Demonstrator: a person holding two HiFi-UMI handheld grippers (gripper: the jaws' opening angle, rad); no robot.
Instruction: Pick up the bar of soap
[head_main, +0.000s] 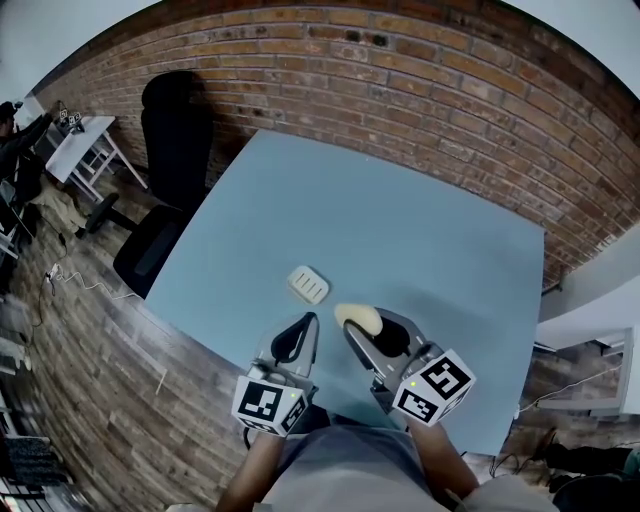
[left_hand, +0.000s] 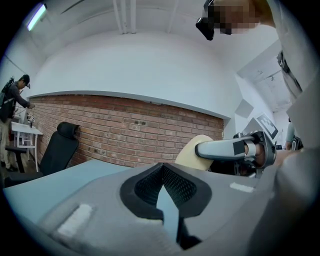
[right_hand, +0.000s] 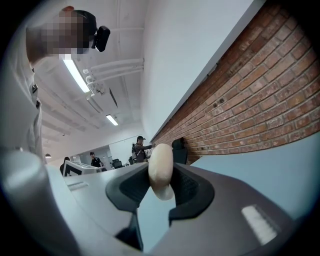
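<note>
Right gripper (right_hand: 161, 186): jaws pinched the bar of soap (right_hand: 161, 167) edge-on between the pads.
Left gripper (left_hand: 162, 167): jaws pressed together, holding nothing, at 9 o'clock from the right one.
Place of the bar of soap: held above the blue table (head_main: 400, 210).
Soap dish (head_main: 308, 285): white, ribbed, on the table, at 10 o'clock from the soap.
</note>
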